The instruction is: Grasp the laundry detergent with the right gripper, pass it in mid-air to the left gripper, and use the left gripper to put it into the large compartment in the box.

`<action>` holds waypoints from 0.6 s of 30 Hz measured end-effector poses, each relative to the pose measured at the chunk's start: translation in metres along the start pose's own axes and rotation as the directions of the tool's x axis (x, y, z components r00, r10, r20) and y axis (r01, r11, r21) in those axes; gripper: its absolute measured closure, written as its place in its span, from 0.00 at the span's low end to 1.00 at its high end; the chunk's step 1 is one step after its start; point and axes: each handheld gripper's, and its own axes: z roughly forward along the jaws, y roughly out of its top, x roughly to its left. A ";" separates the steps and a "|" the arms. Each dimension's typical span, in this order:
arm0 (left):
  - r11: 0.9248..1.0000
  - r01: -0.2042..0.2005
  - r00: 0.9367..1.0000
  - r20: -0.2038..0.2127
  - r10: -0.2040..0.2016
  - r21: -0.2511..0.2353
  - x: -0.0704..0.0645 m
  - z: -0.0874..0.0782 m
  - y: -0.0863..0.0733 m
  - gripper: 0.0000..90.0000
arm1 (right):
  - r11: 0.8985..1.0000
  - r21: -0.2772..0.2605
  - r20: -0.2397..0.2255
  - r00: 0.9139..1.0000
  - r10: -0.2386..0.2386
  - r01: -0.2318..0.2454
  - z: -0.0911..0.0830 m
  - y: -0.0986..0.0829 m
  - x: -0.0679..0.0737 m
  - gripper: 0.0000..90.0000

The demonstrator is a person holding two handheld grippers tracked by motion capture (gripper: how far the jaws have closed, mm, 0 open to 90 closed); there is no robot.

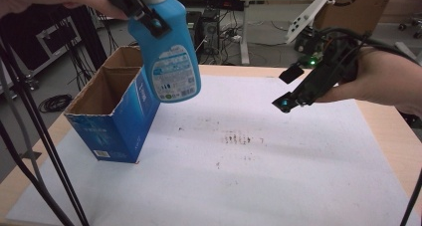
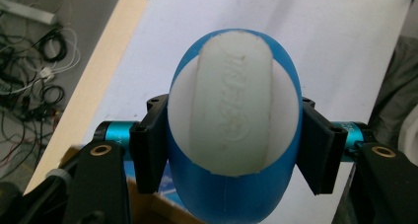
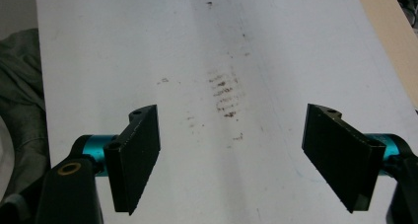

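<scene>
A blue detergent bottle (image 1: 169,52) with a white cap (image 2: 231,115) and a pale label hangs in the air, just right of the open top of a blue cardboard box (image 1: 115,117). My left gripper (image 1: 147,14) is shut on the bottle's upper body, one jaw on each side below the cap. The box stands upright at the table's left with brown inner walls showing. My right gripper (image 1: 291,89) hovers open over the right part of the white mat (image 1: 259,176), nothing between its fingers (image 3: 135,160).
Dark smudges (image 1: 238,138) mark the middle of the mat. The wooden table edge (image 1: 393,131) shows on the right. Black cables (image 1: 35,151) run down the left side. Beyond the table stand desks, wires and computer gear (image 1: 219,22).
</scene>
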 end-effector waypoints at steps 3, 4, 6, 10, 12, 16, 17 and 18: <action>0.999 0.043 0.998 -0.034 -0.044 -0.008 0.005 -0.012 -0.008 0.42 | 1.000 0.010 0.012 1.000 0.012 -0.012 -0.002 -0.005 -0.002 0.24; 0.998 0.059 0.997 -0.045 -0.059 -0.011 0.006 -0.016 -0.010 0.42 | 1.000 0.009 0.014 1.000 0.017 -0.017 -0.003 -0.006 -0.003 0.24; 0.996 0.088 0.994 -0.068 -0.089 -0.012 0.010 -0.023 -0.016 0.42 | 1.000 0.007 0.019 1.000 0.022 -0.022 -0.004 -0.009 -0.004 0.24; 0.990 0.138 0.986 -0.095 -0.139 -0.019 0.015 -0.032 -0.025 0.42 | 1.000 0.008 0.026 0.999 0.029 -0.029 -0.006 -0.012 -0.006 0.24; 0.981 0.194 0.973 -0.125 -0.196 -0.023 0.020 -0.040 -0.034 0.42 | 0.999 0.006 0.029 0.999 0.039 -0.039 -0.008 -0.015 -0.007 0.24; 0.968 0.251 0.955 -0.164 -0.249 -0.010 0.025 -0.045 -0.044 0.42 | 0.999 0.011 0.033 0.998 0.048 -0.049 -0.008 -0.017 -0.008 0.24; 0.964 0.267 0.949 -0.173 -0.264 -0.005 0.027 -0.046 -0.047 0.42 | 0.998 0.011 0.038 0.998 0.058 -0.058 -0.009 -0.019 -0.009 0.24; 0.957 0.289 0.941 -0.185 -0.284 0.003 0.029 -0.048 -0.051 0.43 | 0.998 0.011 0.038 0.998 0.057 -0.058 -0.010 -0.020 -0.010 0.24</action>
